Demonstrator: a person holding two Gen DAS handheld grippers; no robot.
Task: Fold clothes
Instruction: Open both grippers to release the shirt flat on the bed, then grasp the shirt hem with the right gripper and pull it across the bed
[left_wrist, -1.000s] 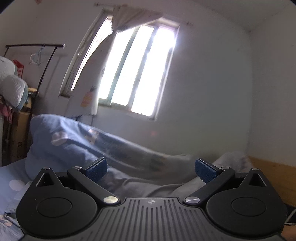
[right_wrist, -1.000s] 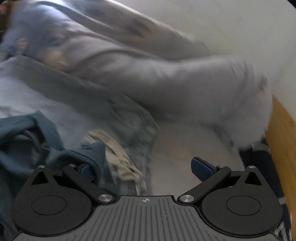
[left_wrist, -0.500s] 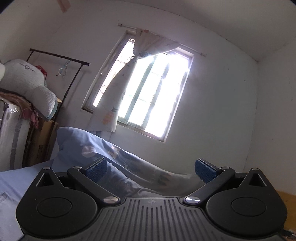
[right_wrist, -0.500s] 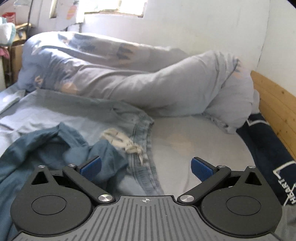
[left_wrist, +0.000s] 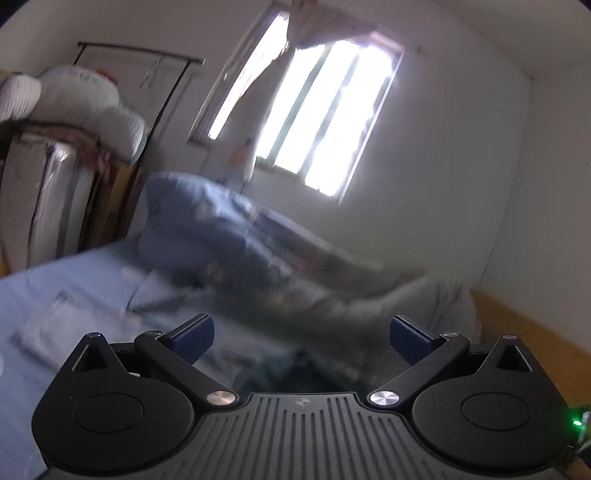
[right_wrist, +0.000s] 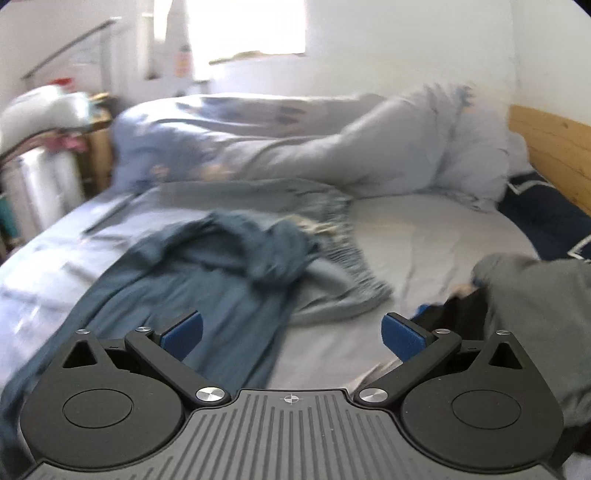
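Both cameras have pulled back from the bedding. Left gripper (left_wrist: 301, 338) and right gripper (right_wrist: 291, 336) stand spread apart, holding nothing. Crumpled teal garment (right_wrist: 207, 273) sprawls on the bed (right_wrist: 424, 229), soft, limp; likely best pinched at an edge.

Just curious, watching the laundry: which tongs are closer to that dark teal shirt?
Right, probably. The right tongs hover just above the teal shirt; the left tongs point higher, toward the window.

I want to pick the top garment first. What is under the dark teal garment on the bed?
The dark teal garment partly overlies a lighter blue-grey garment on the bed sheet. Whatever else lies beneath is covered.
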